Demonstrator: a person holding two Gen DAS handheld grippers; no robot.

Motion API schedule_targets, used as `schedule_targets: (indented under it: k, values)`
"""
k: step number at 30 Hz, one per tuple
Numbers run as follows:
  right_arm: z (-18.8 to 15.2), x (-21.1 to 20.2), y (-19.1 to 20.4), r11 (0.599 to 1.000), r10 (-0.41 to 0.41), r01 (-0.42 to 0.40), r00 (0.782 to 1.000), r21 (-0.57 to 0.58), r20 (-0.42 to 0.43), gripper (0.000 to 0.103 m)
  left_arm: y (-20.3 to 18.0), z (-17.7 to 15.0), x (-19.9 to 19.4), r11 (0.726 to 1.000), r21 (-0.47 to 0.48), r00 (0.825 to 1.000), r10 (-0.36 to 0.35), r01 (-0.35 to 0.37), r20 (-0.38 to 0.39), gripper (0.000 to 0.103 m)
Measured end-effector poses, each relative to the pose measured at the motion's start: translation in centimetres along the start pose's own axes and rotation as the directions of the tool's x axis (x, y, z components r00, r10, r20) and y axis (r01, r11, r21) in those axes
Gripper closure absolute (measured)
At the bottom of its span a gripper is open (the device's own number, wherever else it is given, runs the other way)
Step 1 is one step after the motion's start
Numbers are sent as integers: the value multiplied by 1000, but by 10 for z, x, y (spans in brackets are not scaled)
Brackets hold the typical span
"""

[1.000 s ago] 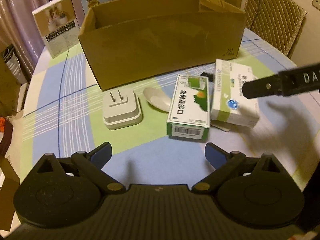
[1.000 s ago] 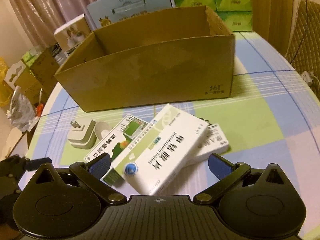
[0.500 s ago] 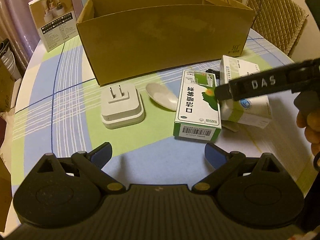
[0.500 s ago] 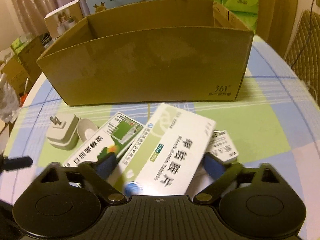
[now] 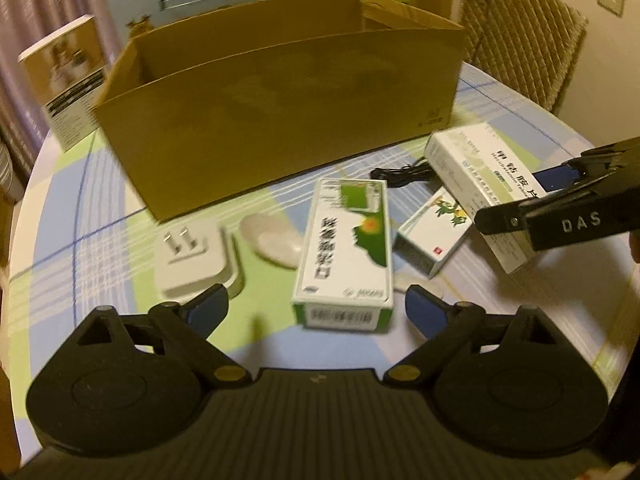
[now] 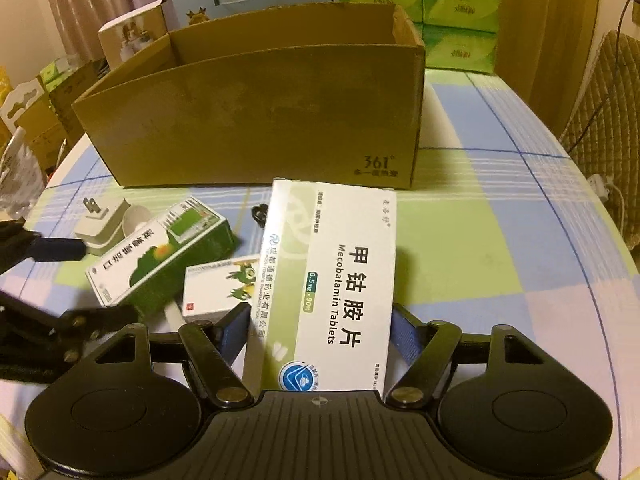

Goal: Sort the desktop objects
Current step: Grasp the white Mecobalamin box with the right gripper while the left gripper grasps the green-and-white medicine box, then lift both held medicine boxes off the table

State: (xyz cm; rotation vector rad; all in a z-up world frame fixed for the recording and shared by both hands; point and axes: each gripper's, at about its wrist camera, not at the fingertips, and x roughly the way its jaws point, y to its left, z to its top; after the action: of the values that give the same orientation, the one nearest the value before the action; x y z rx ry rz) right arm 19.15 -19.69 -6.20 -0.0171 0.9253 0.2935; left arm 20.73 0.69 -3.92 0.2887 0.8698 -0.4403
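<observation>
Left wrist view: the left gripper (image 5: 316, 308) has its fingers spread wide and holds nothing, hovering low over the table (image 5: 520, 320). Straight ahead at twelve o'clock lies the green medicine box (image 5: 346, 252), barcode end toward the camera. At ten o'clock sit the white plug adapter (image 5: 196, 258) and, just beside it, a pale spoon (image 5: 272, 236). At one o'clock a small white box (image 5: 434, 238) lies flat, with a black cable (image 5: 404, 176) behind it. At two o'clock the right gripper (image 5: 516, 208) has the large white tablet box (image 5: 480, 172) between its fingers. The cardboard box (image 5: 288, 108) stands beyond everything, open at the top; what shows of its inside looks bare, so the sorting seems barely begun.

Right wrist view: the right gripper (image 6: 320, 332) is closed narrow on the tablet box (image 6: 332, 284), one pad on each long side. The box looks tilted up off the table, though I cannot tell whether its far end is clear. At ten o'clock lie the green medicine box (image 6: 160, 252) and small white box (image 6: 220, 284), the adapter (image 6: 102, 226) farther off, and the left gripper's fingers (image 6: 56, 248) at nine o'clock. The cardboard box (image 6: 256, 120) is at twelve o'clock; its near wall is what the tablet box must clear. Four loose items and the cable remain.
</observation>
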Motion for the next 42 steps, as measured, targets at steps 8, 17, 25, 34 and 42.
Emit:
schedule_targets:
  k: [8, 17, 25, 34, 42]
  values:
    - [-3, 2, -2, 1000, 7, -7, 1000, -12, 4, 35, -12, 12, 20, 1000, 11, 1000, -2, 2, -11, 49]
    - [-36, -29, 11, 999, 36, -36, 999, -26, -28, 35, -41, -12, -15, 998, -6, 998, 64, -65, -26, 52]
    - [-74, -51, 13, 999, -13, 9, 996, -50, -90, 35, -72, -61, -42, 998, -39, 998, 41, -43, -51, 52]
    - [-91, -49, 10, 999, -2, 0, 1000, -48, -23, 25, -76, -67, -46, 996, -83, 999, 29, -31, -17, 50]
    - [-97, -45, 14, 994, -30, 32, 999, -101, 22, 25, -71, -60, -32, 992, -122, 1000, 7, -10, -25, 49]
